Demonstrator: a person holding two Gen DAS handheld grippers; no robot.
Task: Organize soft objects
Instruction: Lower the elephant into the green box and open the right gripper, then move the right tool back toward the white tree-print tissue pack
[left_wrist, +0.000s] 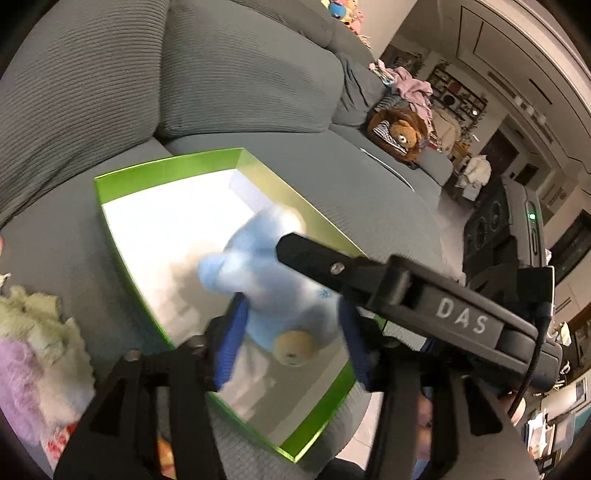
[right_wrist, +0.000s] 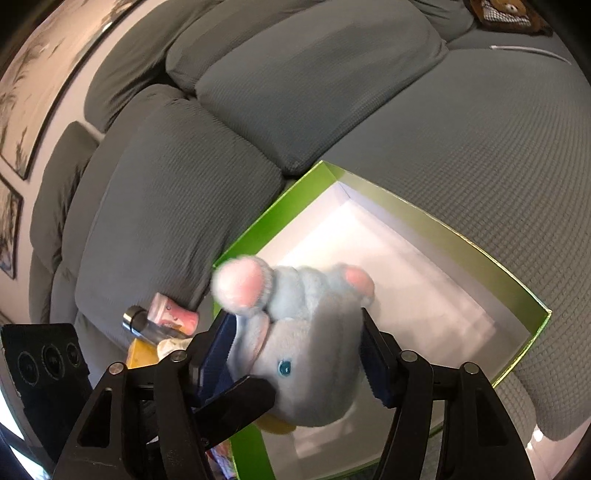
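Observation:
A light blue plush animal with pink-lined ears and a blue eye is clamped between the blue pads of my right gripper, held over the near end of a green box with a white inside, which lies on a grey sofa. In the left wrist view the same plush sits between my left gripper's blue pads; the image is blurred and contact is unclear. The right gripper's black finger crosses in front of the plush. The box holds nothing else.
A pile of soft things, green and purple, lies left of the box. A brown teddy bear and clothes lie farther along the sofa. A metal bottle and pink cup lie beside the box. Sofa back cushions rise behind.

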